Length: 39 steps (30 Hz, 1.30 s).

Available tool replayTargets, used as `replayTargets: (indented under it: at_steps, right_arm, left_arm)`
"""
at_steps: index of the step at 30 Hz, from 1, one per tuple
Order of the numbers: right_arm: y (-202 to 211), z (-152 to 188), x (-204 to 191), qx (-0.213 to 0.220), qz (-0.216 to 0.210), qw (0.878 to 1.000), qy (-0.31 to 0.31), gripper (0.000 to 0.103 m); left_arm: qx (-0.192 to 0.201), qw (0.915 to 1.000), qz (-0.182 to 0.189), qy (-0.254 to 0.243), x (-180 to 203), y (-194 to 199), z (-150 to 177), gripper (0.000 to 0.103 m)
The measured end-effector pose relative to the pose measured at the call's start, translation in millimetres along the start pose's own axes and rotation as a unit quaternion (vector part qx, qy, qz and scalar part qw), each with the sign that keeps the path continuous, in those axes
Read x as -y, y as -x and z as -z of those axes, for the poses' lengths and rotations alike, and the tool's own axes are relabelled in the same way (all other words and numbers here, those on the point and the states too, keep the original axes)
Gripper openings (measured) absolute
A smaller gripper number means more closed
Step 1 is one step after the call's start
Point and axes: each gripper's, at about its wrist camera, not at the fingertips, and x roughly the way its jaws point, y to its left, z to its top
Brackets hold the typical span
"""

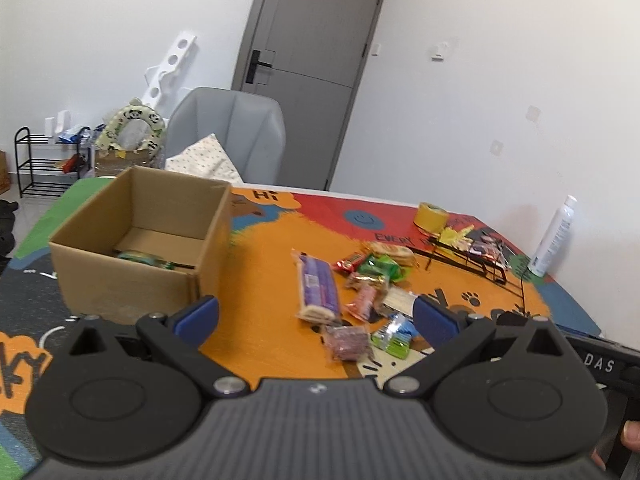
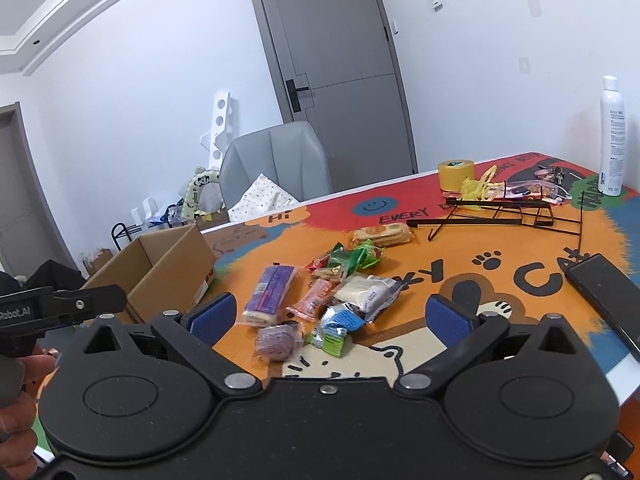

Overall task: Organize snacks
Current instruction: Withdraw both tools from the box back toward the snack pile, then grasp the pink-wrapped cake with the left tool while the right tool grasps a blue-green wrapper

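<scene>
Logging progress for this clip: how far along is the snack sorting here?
Early. The cardboard box holds at least one green-wrapped item. Both the left hand-held gripper and right hand-held gripper are open and empty. The snack pile, including the purple packet, still lies on the mat.

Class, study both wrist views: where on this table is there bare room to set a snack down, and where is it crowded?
Free: the orange mat between the cardboard box and the purple biscuit pack, and the strip between the snack pile and the black phone. Crowded: the pile itself and the far corner around the wire rack, yellow tape roll and white bottle.
</scene>
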Motion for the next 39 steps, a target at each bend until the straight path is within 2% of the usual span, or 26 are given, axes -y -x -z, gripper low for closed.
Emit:
replayTargets:
  at_steps: [7, 11, 13, 19, 24, 31, 39]
  right_arm:
    - [-18.3, 3.9, 8.8, -0.018, -0.005, 1.000, -0.012, 0.086]
    - [-30.6, 7.4, 13.7, -0.029, -0.005, 0.999, -0.019, 0.078]
    - [-36.6, 9.3, 15.8, -0.033, -0.002, 0.999, -0.022, 0.077]
    - [-59.3, 11.5, 22.9, -0.052, 0.004, 0.998, -0.037, 0.071]
    - [-75.8, 12.5, 25.5, -0.064, 0.003, 0.997, -0.041, 0.065]
    - [-96.3, 16.4, 33.6, -0.082, 0.005, 0.995, -0.056, 0.061]
    - [-111.2, 17.3, 41.4, -0.094, 0.002, 0.993, -0.073, 0.061]
  left_arm:
    - [-0.012, 0.9998, 0.014, -0.012, 10.3, -23.1, 7.0, 0.100]
    - [-0.019, 0.9995, 0.021, -0.014, 12.6, -37.1, 9.4, 0.093]
    - [-0.025, 0.9993, 0.025, -0.016, 12.5, -44.7, 10.6, 0.089]
    - [-0.044, 0.9986, 0.029, -0.006, 11.2, -71.5, 14.7, 0.087]
    - [-0.063, 0.9975, 0.033, 0.003, 10.4, -94.4, 19.7, 0.080]
    - [-0.092, 0.9948, 0.041, 0.011, 12.4, -124.4, 25.6, 0.069]
    - [-0.117, 0.9923, 0.040, 0.010, 19.6, -151.2, 32.3, 0.069]
